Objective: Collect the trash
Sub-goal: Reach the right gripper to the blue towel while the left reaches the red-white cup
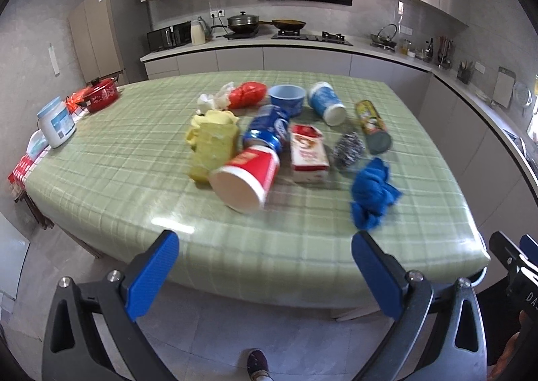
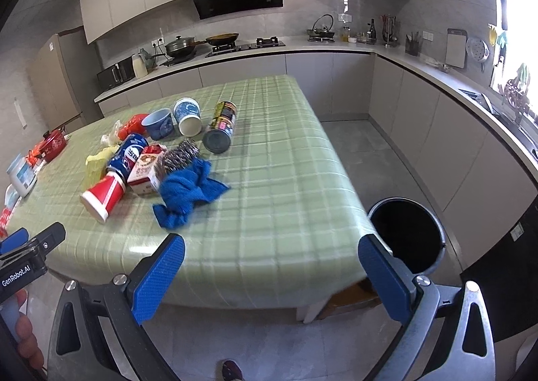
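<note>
The left gripper (image 1: 265, 246) and right gripper (image 2: 272, 251) both hang wide and empty short of the surface (image 2: 269, 219). Ahead of them lies the trash: a red cup (image 1: 245, 176), blue cloth (image 2: 190, 192) and cans. A bin (image 2: 408, 233) stands right of the right gripper.

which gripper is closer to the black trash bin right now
Right. The right gripper hangs open off the table's near edge with the trash bin just beyond its right finger. The left gripper, also open, sits farther left, away from the bin.
</note>
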The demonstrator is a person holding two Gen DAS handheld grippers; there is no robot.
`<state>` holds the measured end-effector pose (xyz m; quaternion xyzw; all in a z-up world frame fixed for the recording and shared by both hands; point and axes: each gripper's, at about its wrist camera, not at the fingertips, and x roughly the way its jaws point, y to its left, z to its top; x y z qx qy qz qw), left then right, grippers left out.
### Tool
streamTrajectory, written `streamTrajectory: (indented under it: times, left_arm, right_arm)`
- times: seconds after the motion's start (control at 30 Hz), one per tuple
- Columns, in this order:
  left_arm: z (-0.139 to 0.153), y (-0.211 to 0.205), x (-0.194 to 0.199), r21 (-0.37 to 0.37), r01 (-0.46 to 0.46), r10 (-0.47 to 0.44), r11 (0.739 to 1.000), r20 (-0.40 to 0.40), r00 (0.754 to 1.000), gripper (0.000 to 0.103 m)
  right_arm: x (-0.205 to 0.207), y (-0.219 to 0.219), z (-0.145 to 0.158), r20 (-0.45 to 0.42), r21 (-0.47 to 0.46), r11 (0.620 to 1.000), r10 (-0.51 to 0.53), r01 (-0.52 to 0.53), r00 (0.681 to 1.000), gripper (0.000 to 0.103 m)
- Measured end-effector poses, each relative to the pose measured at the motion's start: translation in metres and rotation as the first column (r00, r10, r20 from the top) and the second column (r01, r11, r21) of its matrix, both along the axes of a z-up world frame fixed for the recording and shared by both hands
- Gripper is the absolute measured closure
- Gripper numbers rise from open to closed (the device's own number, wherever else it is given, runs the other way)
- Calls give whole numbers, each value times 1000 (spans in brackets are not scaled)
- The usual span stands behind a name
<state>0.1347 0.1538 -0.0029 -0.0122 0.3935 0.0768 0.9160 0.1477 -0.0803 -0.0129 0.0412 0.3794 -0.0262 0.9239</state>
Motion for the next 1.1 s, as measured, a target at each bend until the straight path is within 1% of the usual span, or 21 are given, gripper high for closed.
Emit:
streamTrajectory:
  times: [0.3, 0.43, 0.5, 0.67, 0.77, 0.83, 0.93, 1.03, 1.1]
  left_arm:
    - [-11, 48, 44, -5, 12, -13, 1000, -32, 999, 0]
    - [-18, 57, 56, -6, 2, -2, 1000, -64, 998, 0]
    - [-20, 59, 59, -5, -4, 4, 1000, -68, 998, 0]
    - [-29, 53, 67, 4, -20, 21, 1000, -79, 997, 0]
    - [-33, 52, 72, 15, -18, 19, 1000, -60, 998, 0]
    - [-39, 51, 79, 20, -13, 15, 1000, -74, 997, 0]
    - [-47, 52, 90, 35, -12, 14, 999, -74, 997, 0]
    - [-56, 52, 103, 50, 11, -7, 999, -72, 997, 0]
    - [-63, 51, 110, 47, 40, -36, 998, -82, 996, 0]
  right_arm:
    - [45, 53, -5, -17, 1, 1000, -9, 9, 1000, 0]
    - [58, 69, -13, -46, -2, 1000, 10, -10, 999, 0]
    - [67, 75, -17, -61, -3, 1000, 28, -29, 998, 0]
    - [82, 76, -24, -67, -14, 998, 66, -67, 996, 0]
    - [95, 74, -32, -71, 18, 996, 86, -85, 994, 0]
    - [104, 77, -39, -79, 20, 995, 97, -96, 992, 0]
    - [115, 84, -48, -93, 19, 993, 114, -112, 989, 0]
    - [127, 91, -57, -93, 0, 995, 104, -105, 990, 0]
    - [133, 93, -62, -94, -7, 996, 93, -94, 991, 0]
